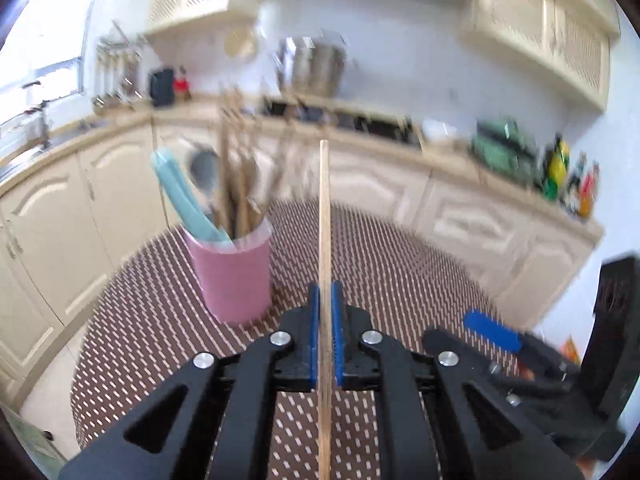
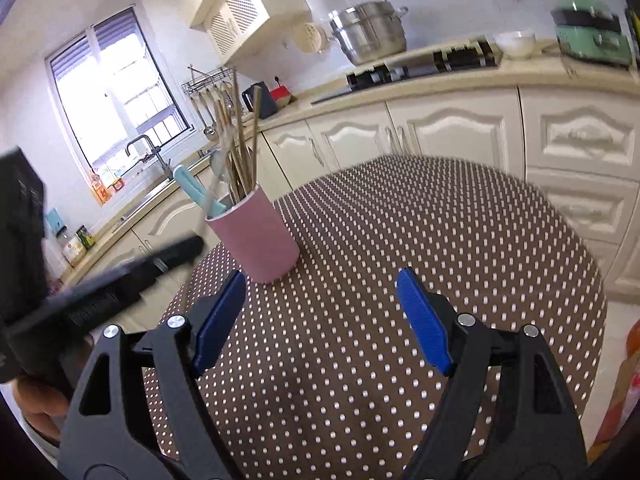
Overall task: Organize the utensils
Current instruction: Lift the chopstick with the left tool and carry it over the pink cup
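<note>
chopstick point(image 1: 325, 216) clamped upright in left gripper point(image 1: 326, 300) — pink cup point(image 1: 234, 276) just left.

- A home kitchen: cream cabinets point(image 2: 452, 128) run beneath a long counter and along the wall above.
- A steel stockpot point(image 2: 370, 32) stands on the hob point(image 2: 424, 65).
- A sink with a tap point(image 2: 150, 152) sits under the window point(image 2: 116, 92).
- A kettle point(image 2: 260, 100) and bottles point(image 1: 558, 168) line the counter.
- A round dotted table point(image 2: 440, 240) fills the middle.

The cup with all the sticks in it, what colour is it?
The cup is pink. It shows best in the right wrist view, which is sharper.
</note>
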Motion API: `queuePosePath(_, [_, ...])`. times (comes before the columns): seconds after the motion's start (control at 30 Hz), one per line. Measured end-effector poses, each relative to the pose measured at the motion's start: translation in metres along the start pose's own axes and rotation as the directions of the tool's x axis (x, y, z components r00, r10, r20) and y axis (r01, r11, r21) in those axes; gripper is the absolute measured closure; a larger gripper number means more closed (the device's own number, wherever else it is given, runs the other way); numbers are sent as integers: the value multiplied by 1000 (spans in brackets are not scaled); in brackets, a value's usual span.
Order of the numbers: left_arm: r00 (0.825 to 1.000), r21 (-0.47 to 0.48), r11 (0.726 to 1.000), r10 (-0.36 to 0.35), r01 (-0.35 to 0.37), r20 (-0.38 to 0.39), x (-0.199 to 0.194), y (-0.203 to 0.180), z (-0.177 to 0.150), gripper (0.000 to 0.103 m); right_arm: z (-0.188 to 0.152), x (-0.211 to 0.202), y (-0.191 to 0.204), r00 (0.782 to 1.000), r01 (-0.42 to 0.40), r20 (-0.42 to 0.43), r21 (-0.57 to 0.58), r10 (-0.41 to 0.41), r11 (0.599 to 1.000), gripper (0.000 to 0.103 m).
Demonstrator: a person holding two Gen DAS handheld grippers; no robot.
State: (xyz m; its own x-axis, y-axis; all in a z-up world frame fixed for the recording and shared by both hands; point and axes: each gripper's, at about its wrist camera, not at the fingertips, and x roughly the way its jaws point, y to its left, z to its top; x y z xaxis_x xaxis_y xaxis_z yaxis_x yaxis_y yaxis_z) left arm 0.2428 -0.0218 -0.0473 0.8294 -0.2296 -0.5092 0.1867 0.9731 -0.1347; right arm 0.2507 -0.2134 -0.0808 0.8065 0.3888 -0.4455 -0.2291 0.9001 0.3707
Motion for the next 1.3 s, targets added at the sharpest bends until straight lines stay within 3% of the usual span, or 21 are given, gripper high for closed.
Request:
queuePosePath(0.13, [989,-50,999,6,1,146,-29,8,18,97,18,4,16,1000,0,28,-58,1,998,26])
queuePosePath(0.27, [962,-52,998,-16,31,271,-41,15,35,97,32,8,30,997,3,74,-106,5,994,26])
queuePosePath(0.53, [911,-22,999,-34,47,410,-45,20,48,97,53,28,48,990,19,142,-171,6,985,25])
queuePosePath(0.87, [841,-104,995,64,-9,538,-11,43,64,97,74,69,45,979,43,202,-177,-6,983,25])
queuePosePath(1.1, [810,-170,985,123,-29,573,17,58,73,97,78,99,37,974,63,225,-187,-19,980,24])
queuePosePath(1.3, [755,-226,971,203,-75,623,29,63,75,97,66,111,29,974,71,225,-197,-25,978,23])
